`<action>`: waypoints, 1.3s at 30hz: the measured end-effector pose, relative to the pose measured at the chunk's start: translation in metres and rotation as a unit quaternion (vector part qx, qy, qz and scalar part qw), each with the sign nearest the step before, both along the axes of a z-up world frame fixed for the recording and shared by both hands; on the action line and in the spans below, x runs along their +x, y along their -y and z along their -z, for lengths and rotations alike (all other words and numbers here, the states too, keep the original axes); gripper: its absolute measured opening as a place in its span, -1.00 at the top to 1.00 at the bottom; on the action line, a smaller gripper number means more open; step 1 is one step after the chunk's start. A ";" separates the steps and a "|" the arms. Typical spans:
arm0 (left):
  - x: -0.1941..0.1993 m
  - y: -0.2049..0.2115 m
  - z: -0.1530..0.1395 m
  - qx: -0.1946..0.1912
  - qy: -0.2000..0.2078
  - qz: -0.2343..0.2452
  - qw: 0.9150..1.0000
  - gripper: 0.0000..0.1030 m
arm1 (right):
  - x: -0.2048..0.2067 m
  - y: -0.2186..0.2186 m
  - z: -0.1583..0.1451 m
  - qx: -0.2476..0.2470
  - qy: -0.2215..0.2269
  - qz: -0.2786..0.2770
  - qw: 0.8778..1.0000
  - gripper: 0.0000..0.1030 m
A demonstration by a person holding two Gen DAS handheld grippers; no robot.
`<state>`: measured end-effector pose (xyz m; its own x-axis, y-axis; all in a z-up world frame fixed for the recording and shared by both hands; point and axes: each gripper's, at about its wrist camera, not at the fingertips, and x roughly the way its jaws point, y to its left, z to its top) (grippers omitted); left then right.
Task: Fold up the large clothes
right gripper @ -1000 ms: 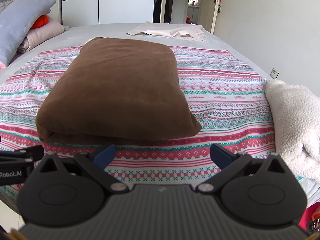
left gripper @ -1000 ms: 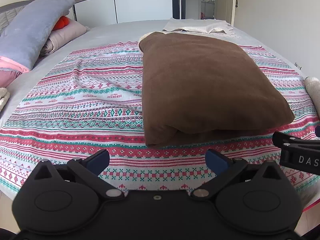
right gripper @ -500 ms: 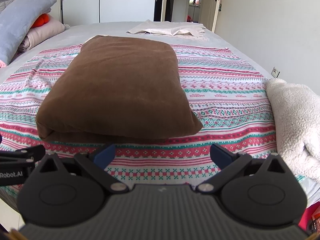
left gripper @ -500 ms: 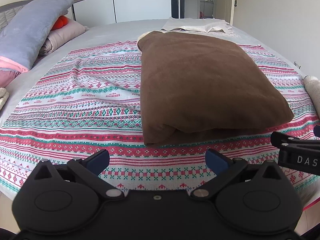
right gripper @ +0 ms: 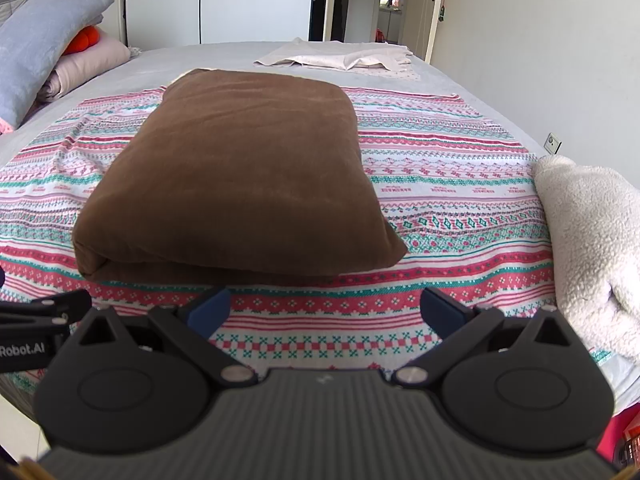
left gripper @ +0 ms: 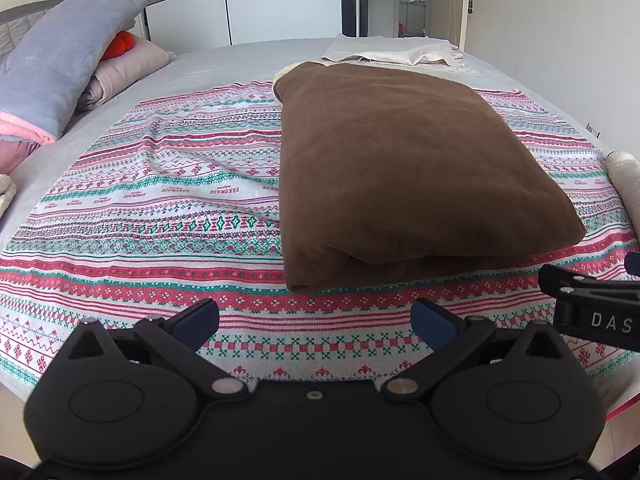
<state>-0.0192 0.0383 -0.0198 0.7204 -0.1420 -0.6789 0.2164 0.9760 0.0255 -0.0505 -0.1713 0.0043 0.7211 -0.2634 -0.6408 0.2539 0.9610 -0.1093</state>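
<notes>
brown blanket point(left gripper: 416, 176) folded, right tool point(left gripper: 592, 304) "DAS", cloth point(left gripper: 160, 200) "HANDMADE"

Both wrist views low at bed foot, sharing brown blanket point(left gripper: 404, 168).

Ahead of both open jaws, a folded brown blanket point(left gripper: 404, 172) of soft, matt, short-piled cloth, like velvet or fleece. Under it a thin woven cotton-like sheet point(left gripper: 168, 216), flat and matt, with printed red and green bands, slightly creased left of the left gripper point(left gripper: 316, 320). Right of the right gripper point(right gripper: 326, 312), a white fluffy fleece point(right gripper: 592, 232), rough and curly. Far ahead, a thin pale cloth point(right gripper: 340, 58), crumpled. Far left, a grey plush pillow point(left gripper: 60, 68). Gripper bodies of matt black plastic, with blue smooth finger pads point(left gripper: 198, 318) and small shiny metal pins point(left gripper: 224, 386). Glossy white cupboard doors point(right gripper: 256, 10) behind.
</notes>
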 end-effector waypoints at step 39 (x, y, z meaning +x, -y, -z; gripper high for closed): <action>0.000 0.000 0.003 -0.003 -0.005 0.005 1.000 -1.00 | -0.001 0.000 0.002 0.001 -0.002 -0.003 1.000 -0.99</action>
<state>-0.0193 0.0385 -0.0223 0.7115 -0.1533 -0.6857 0.2273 0.9737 0.0181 -0.0513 -0.1708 0.0022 0.7207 -0.2569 -0.6439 0.2473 0.9630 -0.1074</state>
